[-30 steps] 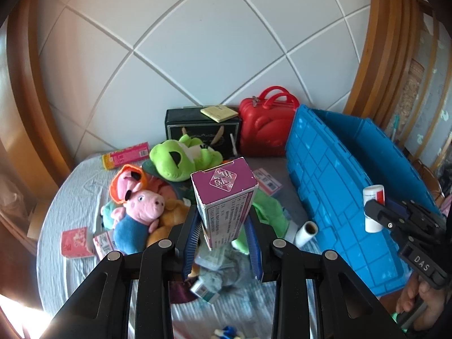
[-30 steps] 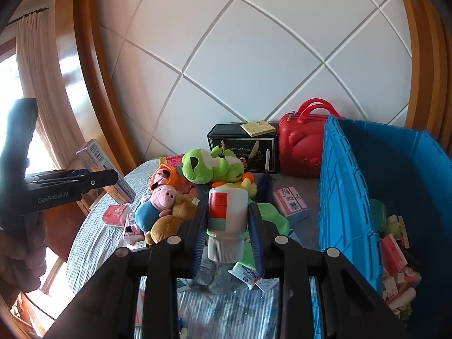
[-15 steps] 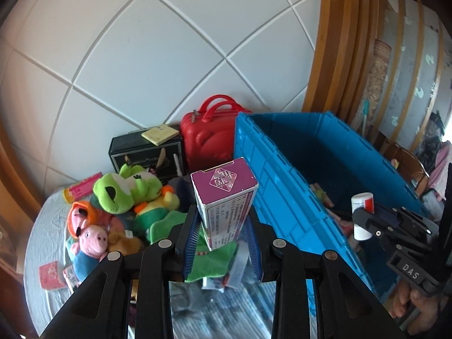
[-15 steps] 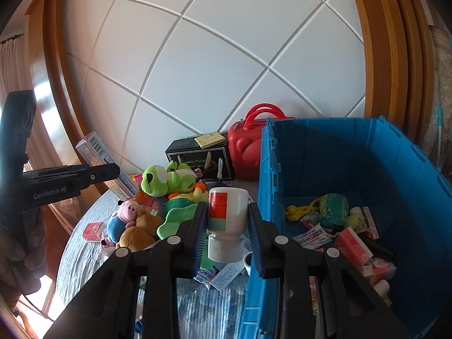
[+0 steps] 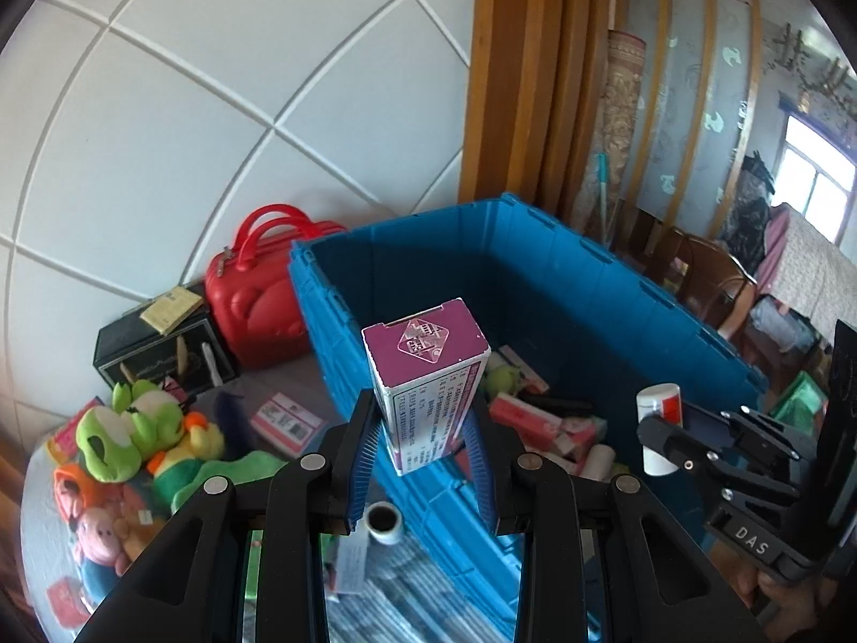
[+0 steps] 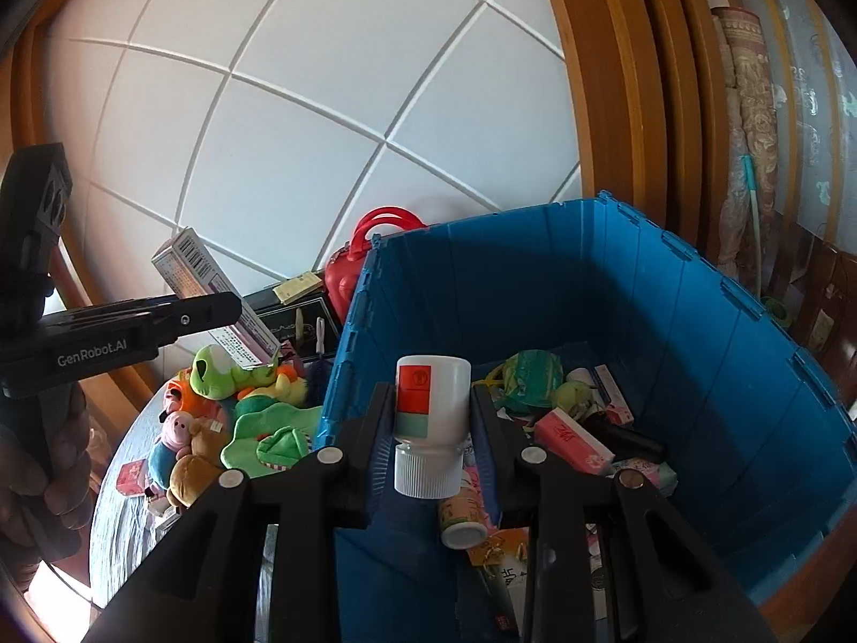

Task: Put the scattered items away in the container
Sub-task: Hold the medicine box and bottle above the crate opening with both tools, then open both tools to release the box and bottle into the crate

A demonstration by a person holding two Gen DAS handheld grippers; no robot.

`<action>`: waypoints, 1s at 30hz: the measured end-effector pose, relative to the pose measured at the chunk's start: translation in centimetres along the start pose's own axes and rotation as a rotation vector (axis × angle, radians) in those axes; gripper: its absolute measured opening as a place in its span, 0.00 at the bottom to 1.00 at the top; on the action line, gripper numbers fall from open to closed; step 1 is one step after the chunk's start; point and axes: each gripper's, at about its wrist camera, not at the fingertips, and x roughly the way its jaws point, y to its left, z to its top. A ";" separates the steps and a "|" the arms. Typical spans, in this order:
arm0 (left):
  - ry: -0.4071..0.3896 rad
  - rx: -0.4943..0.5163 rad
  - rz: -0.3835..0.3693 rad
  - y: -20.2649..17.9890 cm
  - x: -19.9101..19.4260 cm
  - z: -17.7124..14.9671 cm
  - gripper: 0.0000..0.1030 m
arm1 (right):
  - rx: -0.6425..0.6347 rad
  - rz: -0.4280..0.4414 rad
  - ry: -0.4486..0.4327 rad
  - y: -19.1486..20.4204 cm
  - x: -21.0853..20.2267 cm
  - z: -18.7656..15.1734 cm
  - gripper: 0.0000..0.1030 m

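Observation:
My left gripper [image 5: 422,428] is shut on a purple and white carton [image 5: 426,375], held upright over the near left rim of the blue crate [image 5: 541,246]. My right gripper [image 6: 431,428] is shut on a white bottle [image 6: 431,407] with a red and green label, cap toward me, above the crate's [image 6: 696,321] inside. In the right wrist view the left gripper [image 6: 230,308] and its carton [image 6: 214,294] show at the left. In the left wrist view the right gripper [image 5: 651,431] with the bottle [image 5: 660,426] shows at the right. Several boxes and small items lie in the crate.
Plush toys, a green frog [image 5: 128,428] and a pink pig [image 6: 174,426] among them, are heaped on the table left of the crate. A red case [image 5: 257,300] and a black box [image 5: 155,353] stand by the wall. A small roll [image 5: 383,522] lies beside the crate's outer wall.
Both grippers have swung right from over the toy pile to the blue crate, each keeping its object. The crate's inside has come into view under the right gripper.

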 end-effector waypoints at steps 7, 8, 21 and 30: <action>0.014 0.066 -0.073 -4.6 2.4 1.8 0.30 | 0.063 -0.058 -0.011 -3.4 -0.6 0.0 0.27; 0.017 0.074 -0.084 -5.3 2.7 2.0 0.30 | 0.072 -0.066 -0.012 -3.9 -0.7 0.0 0.27; 0.066 0.191 -0.217 -13.4 5.8 3.1 0.30 | 0.172 -0.153 -0.019 -8.8 -1.9 -1.1 0.27; 0.073 0.247 -0.248 -16.9 6.5 3.4 0.30 | 0.197 -0.182 -0.021 -10.8 -2.4 -1.3 0.27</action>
